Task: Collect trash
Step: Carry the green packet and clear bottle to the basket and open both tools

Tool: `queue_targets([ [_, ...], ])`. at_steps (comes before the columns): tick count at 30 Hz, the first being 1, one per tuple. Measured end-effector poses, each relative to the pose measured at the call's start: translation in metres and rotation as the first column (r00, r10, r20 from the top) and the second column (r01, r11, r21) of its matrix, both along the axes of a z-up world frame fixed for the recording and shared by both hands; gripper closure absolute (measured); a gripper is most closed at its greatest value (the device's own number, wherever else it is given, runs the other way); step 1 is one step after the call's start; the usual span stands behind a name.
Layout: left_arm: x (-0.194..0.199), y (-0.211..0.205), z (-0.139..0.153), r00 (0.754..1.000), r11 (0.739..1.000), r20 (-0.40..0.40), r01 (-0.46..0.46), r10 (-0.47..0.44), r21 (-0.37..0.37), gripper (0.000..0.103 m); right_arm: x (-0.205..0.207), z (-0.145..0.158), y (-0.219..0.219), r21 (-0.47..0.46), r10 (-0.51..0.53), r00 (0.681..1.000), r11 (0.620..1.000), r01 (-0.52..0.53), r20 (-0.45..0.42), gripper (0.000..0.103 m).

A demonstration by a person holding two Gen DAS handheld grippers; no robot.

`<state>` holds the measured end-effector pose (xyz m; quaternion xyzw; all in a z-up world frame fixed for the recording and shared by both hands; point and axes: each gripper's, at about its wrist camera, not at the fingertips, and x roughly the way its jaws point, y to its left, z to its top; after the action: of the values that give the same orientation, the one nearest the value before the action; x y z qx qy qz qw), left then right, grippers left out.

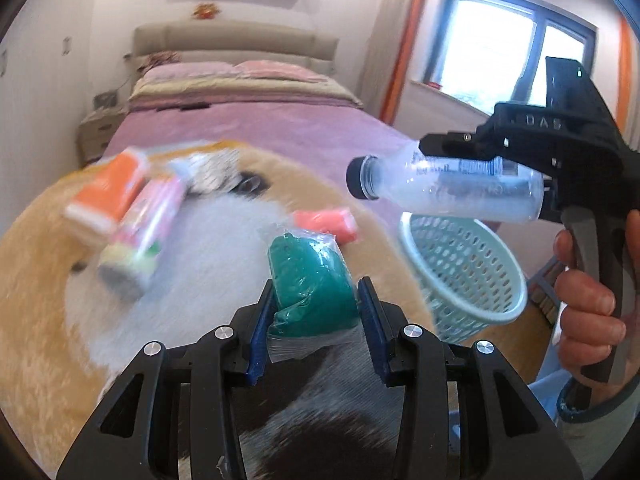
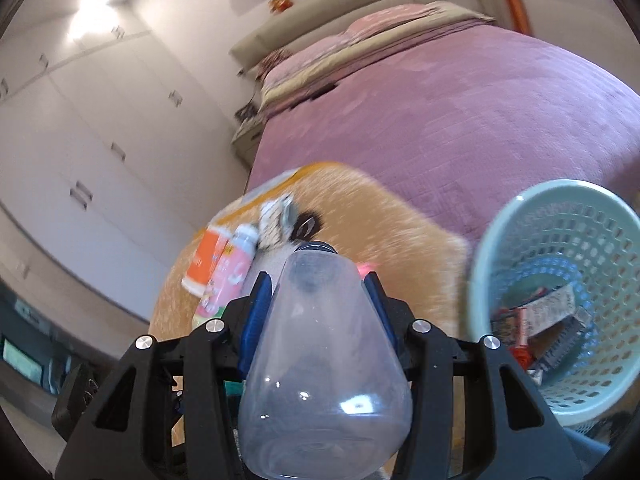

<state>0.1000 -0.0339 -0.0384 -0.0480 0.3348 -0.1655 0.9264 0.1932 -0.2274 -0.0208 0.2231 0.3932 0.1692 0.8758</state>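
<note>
My left gripper (image 1: 314, 300) is shut on a green lump wrapped in clear plastic (image 1: 312, 284), held above a furry orange and white cushion (image 1: 200, 248). My right gripper (image 2: 320, 292) is shut on an empty clear plastic bottle (image 2: 324, 352) with a black cap; the bottle also shows in the left wrist view (image 1: 444, 188), held level above the pale green mesh basket (image 1: 480, 308). The basket (image 2: 492, 240) holds several wrappers. On the cushion lie an orange carton (image 1: 108, 196), a pink tube pack (image 1: 148, 220), a crumpled wrapper (image 1: 212, 168) and a red packet (image 1: 328, 222).
A bed with a purple cover (image 2: 460, 112) lies behind the cushion and basket. White wardrobes (image 2: 100, 140) stand at the left. A window with orange curtains (image 1: 512, 48) is at the right. A bedside table (image 1: 96, 132) stands by the bed.
</note>
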Motion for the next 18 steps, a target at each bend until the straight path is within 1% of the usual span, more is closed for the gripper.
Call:
queue_targets([
  [3,0.008,-0.028,0.01,0.998,0.998,0.029,0.06,-0.06,0.009,0.064,-0.006,0.003,-0.036,0.023,-0.069,0.998,0.997,0.068,0.011,0.059],
  [8,0.023,-0.083,0.017,0.986,0.987,0.043,0.161,-0.162,0.03,0.064,-0.015,0.002,-0.089,0.04,-0.177,0.984,0.984,0.176,0.01,0.059],
  [11,0.034,-0.116,0.018,0.973,0.974,0.039,0.225,-0.226,0.031,0.064,-0.018,-0.003,-0.112,0.028,-0.227,0.974,0.974,0.227,0.005,0.059],
  [18,0.059,-0.169,0.008,0.95,0.949,-0.001,0.311,-0.311,0.04,0.064,-0.019,-0.025,-0.159,-0.025,-0.344,0.939,0.939,0.344,-0.02,0.059],
])
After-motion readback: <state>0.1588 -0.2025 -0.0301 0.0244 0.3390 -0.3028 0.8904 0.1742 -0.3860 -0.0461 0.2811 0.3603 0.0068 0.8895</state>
